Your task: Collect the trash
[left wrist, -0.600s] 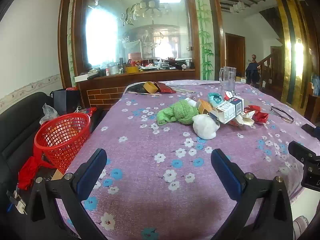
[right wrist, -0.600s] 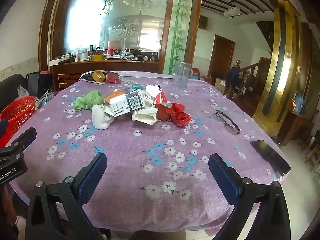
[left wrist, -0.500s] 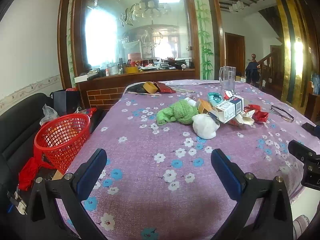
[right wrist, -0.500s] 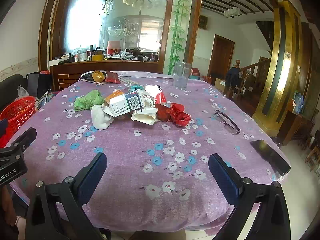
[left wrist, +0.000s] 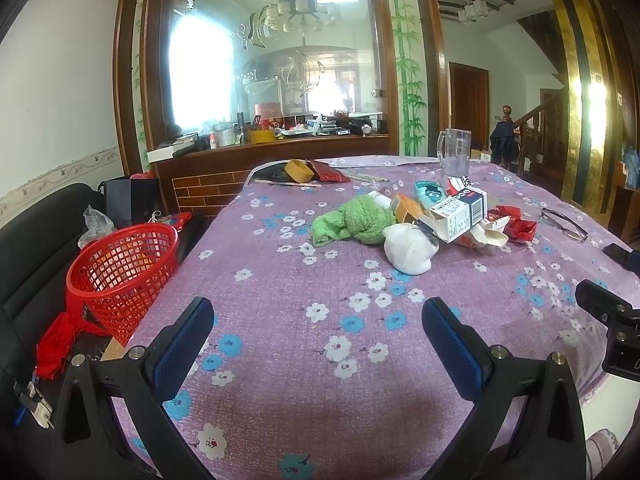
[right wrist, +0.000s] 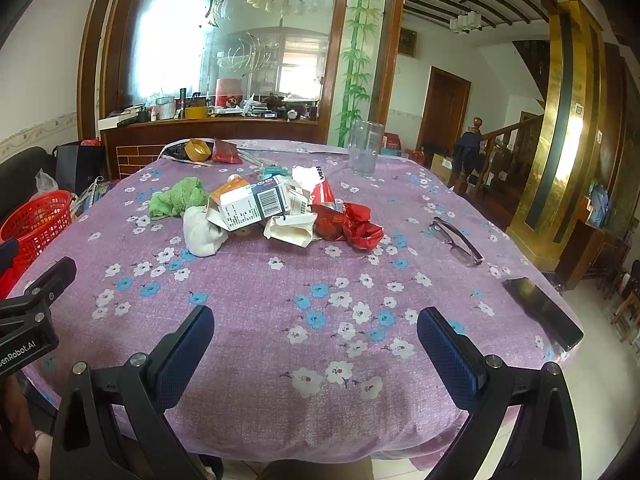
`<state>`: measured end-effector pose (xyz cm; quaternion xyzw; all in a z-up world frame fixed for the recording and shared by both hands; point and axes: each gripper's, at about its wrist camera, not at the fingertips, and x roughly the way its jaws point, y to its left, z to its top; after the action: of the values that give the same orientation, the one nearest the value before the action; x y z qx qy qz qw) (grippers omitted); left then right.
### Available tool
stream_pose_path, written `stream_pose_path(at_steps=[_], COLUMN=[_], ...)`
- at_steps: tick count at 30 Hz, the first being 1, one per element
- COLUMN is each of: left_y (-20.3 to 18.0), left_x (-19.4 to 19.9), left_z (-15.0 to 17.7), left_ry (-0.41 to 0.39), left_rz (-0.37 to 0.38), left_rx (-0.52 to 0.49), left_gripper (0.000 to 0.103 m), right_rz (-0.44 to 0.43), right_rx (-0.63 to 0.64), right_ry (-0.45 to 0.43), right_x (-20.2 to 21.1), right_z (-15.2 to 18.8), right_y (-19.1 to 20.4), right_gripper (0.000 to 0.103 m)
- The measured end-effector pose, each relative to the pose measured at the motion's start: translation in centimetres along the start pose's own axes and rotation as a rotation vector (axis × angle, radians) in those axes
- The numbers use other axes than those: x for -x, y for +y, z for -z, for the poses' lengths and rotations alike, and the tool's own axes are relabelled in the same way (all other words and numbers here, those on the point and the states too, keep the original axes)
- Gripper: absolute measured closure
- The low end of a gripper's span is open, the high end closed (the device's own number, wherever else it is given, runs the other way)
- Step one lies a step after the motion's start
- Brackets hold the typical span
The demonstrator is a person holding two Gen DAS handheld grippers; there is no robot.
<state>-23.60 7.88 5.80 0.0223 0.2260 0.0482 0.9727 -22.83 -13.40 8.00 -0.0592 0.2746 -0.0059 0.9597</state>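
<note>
Nothing is changed since the earlier frames. Both the left tool and right tool are kept spread, empty, over the bench. Farther off, the trash is piled mid-bench; the basket is seen beside its left edge.

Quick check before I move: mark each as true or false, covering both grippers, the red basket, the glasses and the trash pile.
1. Both grippers are open and empty. True: left gripper, right gripper.
2. The red basket stands on the table. False: it sits beside the table's left edge, off the cloth.
3. The glasses lie right of the trash pile. True.
4. The green cloth is already in the basket. False: it lies on the table.
</note>
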Motion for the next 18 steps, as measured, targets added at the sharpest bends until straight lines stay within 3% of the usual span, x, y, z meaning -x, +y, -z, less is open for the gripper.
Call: stream_pose_path(at_steps=[18], left_y=[0.05], left_x=[-0.21], left_z=[0.11], left_ry=[0.01], left_rz=[0.002], left_rx=[0.003], left_gripper=[0.0], right_rz=[-0.004], right_rx=[-0.002], right_ry=[0.027], right_x=[-0.38], right_z=[0.27], right_y=[0.07], right_gripper=[0.002])
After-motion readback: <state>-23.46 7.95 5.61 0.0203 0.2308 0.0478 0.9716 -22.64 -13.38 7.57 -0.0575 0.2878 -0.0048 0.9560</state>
